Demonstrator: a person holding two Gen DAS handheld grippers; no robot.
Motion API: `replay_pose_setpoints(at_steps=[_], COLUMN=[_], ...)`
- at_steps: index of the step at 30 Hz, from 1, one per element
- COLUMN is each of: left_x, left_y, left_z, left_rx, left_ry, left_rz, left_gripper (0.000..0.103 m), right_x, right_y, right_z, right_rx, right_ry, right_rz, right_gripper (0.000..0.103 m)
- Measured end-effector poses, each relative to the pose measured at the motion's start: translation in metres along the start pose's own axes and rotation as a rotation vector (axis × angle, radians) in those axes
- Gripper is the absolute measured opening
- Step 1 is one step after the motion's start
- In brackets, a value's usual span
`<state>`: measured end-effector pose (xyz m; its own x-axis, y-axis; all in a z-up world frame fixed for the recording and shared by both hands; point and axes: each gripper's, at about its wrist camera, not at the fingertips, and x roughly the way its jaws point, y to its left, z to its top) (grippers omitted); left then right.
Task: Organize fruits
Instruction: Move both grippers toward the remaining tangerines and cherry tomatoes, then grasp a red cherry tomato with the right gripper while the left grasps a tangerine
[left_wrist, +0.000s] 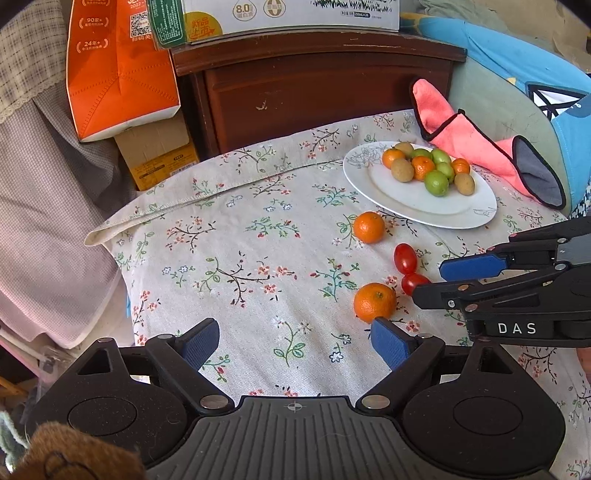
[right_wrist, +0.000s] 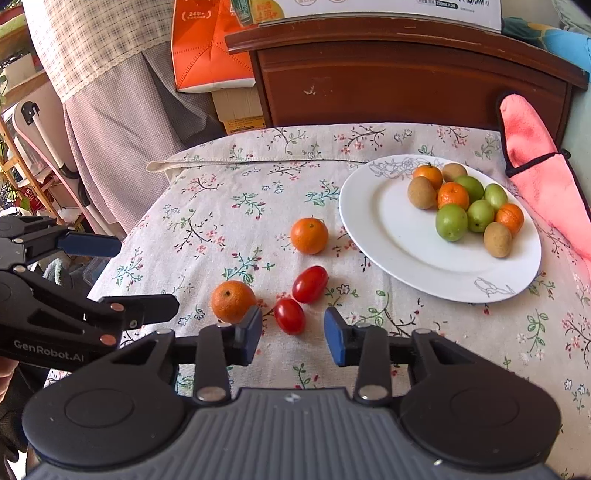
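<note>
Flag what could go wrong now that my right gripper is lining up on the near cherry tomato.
The near tomato touches the second tomato and sits close to the near tangerine; the right gripper, open with nothing between its pads, may knock either rolling across the cloth.

The left gripper, open beside that tangerine, could collide with it.

The plate pile could scatter on placing.

A white oval plate (right_wrist: 406, 236) with a faint line drawing at its rim lies on the floral cloth and carries a cluster of small oranges, green fruits and brownish ones. Off the plate, two oranges (right_wrist: 309, 235) (right_wrist: 233, 301) lie apart on the cloth. Between them, two red cherry tomatoes (right_wrist: 310, 283) (right_wrist: 289, 315) lie on their sides, touching each other.
</note>
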<state>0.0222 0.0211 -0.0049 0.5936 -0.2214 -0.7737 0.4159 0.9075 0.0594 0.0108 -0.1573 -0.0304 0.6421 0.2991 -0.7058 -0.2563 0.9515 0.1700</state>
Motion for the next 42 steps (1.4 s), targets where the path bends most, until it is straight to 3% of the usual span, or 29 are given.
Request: replay_pose_setpoints(at_steps=[6,14,24,29,34,42], left_x=[0.003,0.007,0.019,0.026,0.034,0.041], left_y=[-0.004,-0.009,-0.023,-0.032,-0.034,-0.037], left_z=[-0.002,-0.003,0.004,0.005,0.006,0.005], left_rx=[0.024,0.032,0.022,0.035,0.020,0.016], left_ry=[0.008,0.008,-0.014,-0.013,0.000,0.008], left_rz=[-0.007,-0.027,-0.068,-0.069,-0.081,-0.087], left_gripper=[0.090,0.090,0.087,0.079,0.062,0.050], right_x=[0.009,0.013,-0.006,-0.016,-0.021,-0.023], right_y=[0.001,0.004,-0.008,-0.011,-0.013,-0.015], right_z=[-0.001,-0.002,0.003,0.006,0.007,0.007], right_rx=[-0.011,-0.032,0.018,0.027,0.038,0.054], right_ry=[0.010,0.002,-0.010,-0.029,-0.038,-0.035], right_rz=[-0.007,-0.012,-0.032,-0.020,-0.024,-0.031], right_gripper=[0.036,0.021,0.020,0.020,0.020,0.020])
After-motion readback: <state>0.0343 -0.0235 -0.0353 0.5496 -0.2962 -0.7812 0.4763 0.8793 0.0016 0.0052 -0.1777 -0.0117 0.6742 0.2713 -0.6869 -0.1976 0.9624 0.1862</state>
